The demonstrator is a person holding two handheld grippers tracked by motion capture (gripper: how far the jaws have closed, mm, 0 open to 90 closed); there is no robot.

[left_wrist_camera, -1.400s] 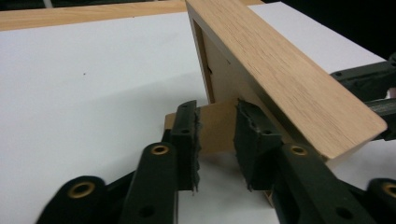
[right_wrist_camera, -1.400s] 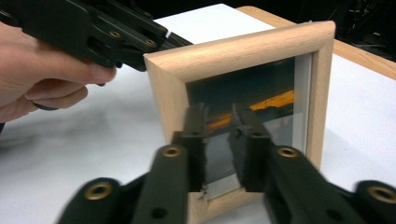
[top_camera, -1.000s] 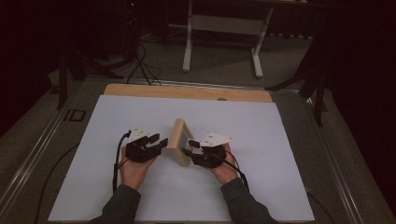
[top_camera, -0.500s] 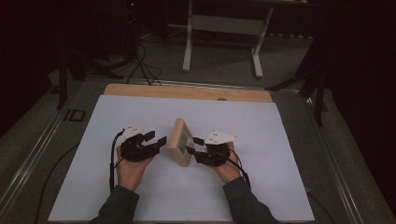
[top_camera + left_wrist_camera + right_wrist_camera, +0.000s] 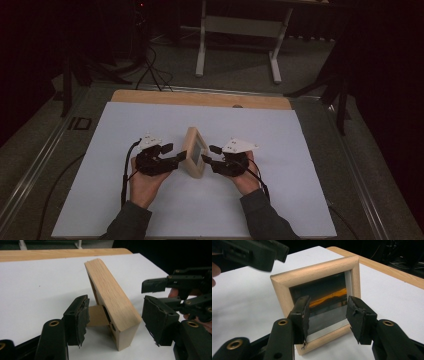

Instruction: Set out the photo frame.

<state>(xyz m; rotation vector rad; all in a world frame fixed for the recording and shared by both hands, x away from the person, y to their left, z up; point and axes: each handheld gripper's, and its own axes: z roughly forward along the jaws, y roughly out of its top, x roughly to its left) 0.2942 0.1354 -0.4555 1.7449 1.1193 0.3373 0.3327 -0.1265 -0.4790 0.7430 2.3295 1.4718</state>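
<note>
Black jaws of our left gripper (image 5: 115,322) have just been opening and are now standing wide around the wooden picture frame's (image 5: 112,302) edge, apparently clear of it. Our right gripper (image 5: 328,320) is hanging open before the glass, gripping nothing. We are seeing the frame standing upright on the white sheet (image 5: 300,170), between both grippers.

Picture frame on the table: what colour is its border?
Light natural wood; the picture frame shows this best in the right gripper view.
</note>
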